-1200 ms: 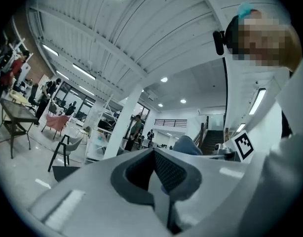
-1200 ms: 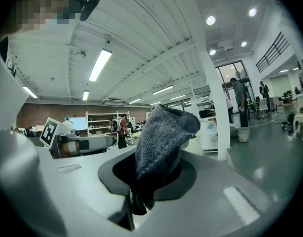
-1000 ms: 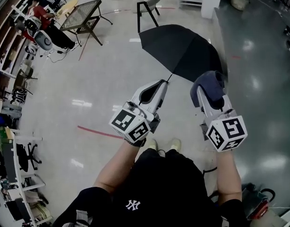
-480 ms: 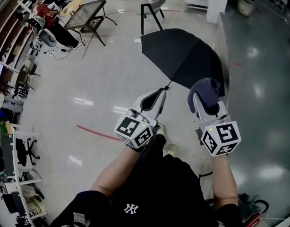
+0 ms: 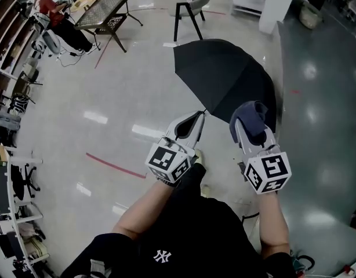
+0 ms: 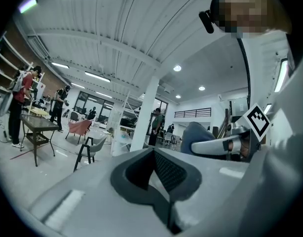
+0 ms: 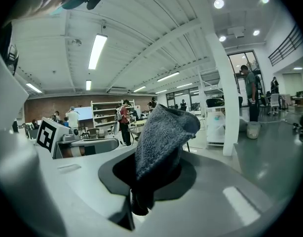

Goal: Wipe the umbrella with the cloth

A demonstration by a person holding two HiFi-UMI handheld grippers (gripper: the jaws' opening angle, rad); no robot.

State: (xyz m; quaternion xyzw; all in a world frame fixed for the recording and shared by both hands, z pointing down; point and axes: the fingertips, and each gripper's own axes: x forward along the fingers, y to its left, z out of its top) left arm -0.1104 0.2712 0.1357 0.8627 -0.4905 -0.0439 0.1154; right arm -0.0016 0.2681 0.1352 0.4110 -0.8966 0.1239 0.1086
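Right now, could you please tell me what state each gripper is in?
Left gripper: closed, nothing between its fingers.
Right gripper: closed on the cloth.

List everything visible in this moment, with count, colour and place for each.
black open umbrella: one, black, ahead over the floor, thin shaft end at the left tool's tips
blue-grey knitted cloth: one, blue-grey, clamped in the right tool
dark mesh-top table: one, dark, far left
grey chair with black legs: one, grey, far centre
white pillar: one, white, far right
red floor line: one, red, left of the wearer
bystander in a red top: one, far left
left tool: one, white-grey, jaws together
right tool: one, white-grey, shut on the cloth
wearer's black shirt: one, black, bottom centre
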